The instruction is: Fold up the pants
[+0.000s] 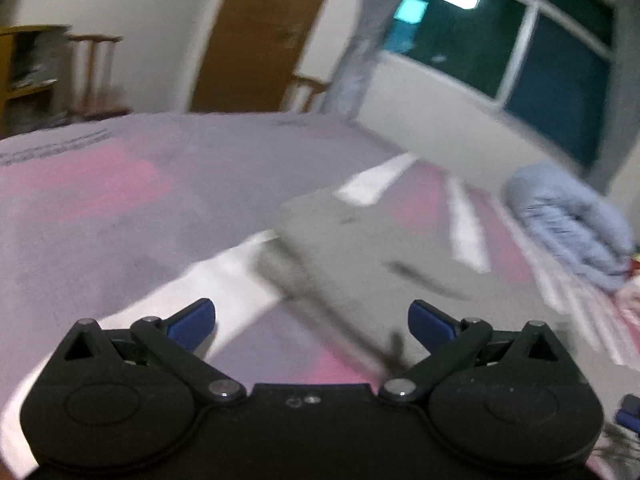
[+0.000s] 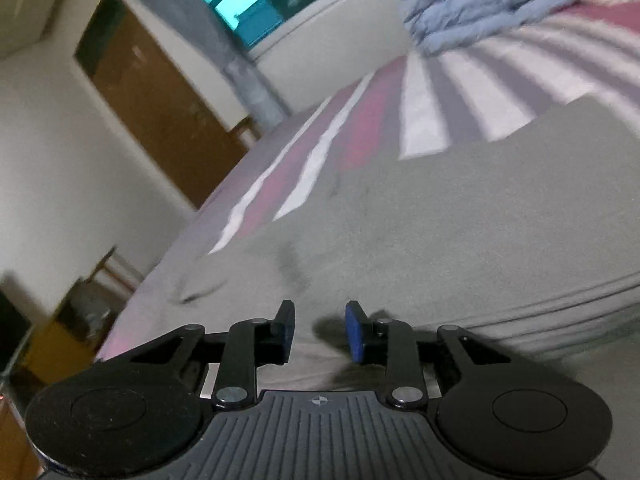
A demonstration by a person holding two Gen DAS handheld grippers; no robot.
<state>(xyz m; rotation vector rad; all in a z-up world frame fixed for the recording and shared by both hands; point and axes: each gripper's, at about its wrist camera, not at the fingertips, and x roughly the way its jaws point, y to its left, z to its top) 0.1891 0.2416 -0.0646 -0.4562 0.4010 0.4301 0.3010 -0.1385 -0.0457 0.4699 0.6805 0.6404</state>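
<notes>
My right gripper [image 2: 320,330] has its jaws set narrow with nothing pinched between them; grey cloth shows through the gap, and they hang just above the near part of the pants [image 2: 460,220]. My left gripper [image 1: 312,322] has its jaws spread wide and empty, hovering over the bed sheet [image 1: 120,200] with the near corner of the pants [image 1: 360,248] just ahead and to its right.

The pants lie on the bed as a flat grey slab, already folded into layers by the look of the stacked edges at the right of the right wrist view. A blue bundle of bedding [image 2: 480,12] sits well beyond them, near the wall under the window [image 1: 520,40].

My worry is the stacked edge. If the right jaws close where they are, I judge they could bite only the top layer, or a pinch of sheet with it, and a lift would peel the fold apart or drag the bedding. The left gripper is off the cloth, so one-sided pulling could skew the stack. Both views are smeared with motion blur, so how well I am lined up with that edge is hard to judge.
</notes>
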